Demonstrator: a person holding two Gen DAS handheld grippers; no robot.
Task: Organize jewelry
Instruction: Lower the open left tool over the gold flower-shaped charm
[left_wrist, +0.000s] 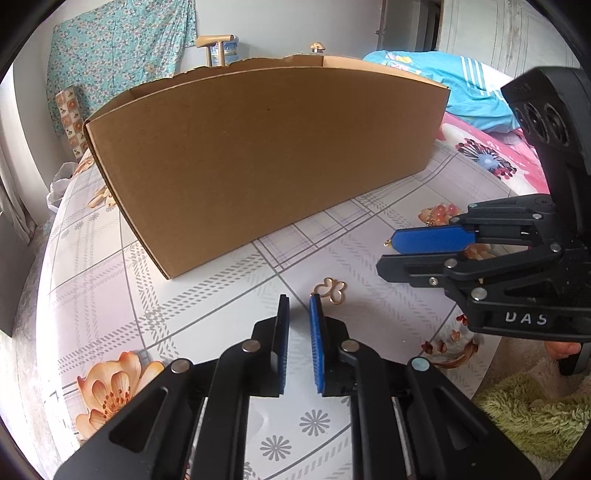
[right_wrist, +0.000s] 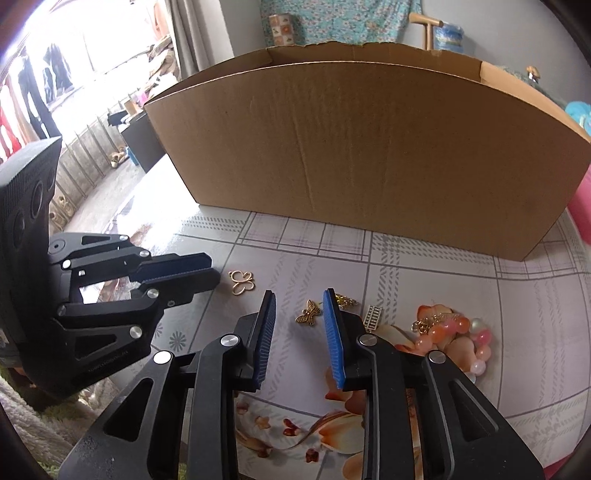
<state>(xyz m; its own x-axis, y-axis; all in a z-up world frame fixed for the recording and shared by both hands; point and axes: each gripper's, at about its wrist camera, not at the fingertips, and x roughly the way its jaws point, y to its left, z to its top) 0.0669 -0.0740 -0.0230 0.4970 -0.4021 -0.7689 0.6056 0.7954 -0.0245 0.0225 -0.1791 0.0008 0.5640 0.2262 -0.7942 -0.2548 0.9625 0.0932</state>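
Observation:
A gold outline butterfly charm (left_wrist: 331, 290) lies on the tablecloth just ahead of my left gripper (left_wrist: 298, 298), which is open and empty. It also shows in the right wrist view (right_wrist: 242, 282). My right gripper (right_wrist: 298, 293) is open above a solid gold butterfly charm (right_wrist: 309, 312). A gold chain piece (right_wrist: 346, 301), a small ladder charm (right_wrist: 372, 316) and a pink bead bracelet (right_wrist: 458, 334) lie to its right. The left gripper (right_wrist: 213, 270) shows at the left, the right gripper (left_wrist: 386, 254) at the right.
A large open cardboard box (left_wrist: 266, 162) stands on the table behind the jewelry, also seen in the right wrist view (right_wrist: 369, 147). The floral plaid tablecloth (left_wrist: 207, 306) covers the table. A green fuzzy cloth (left_wrist: 535, 410) lies at the near right edge.

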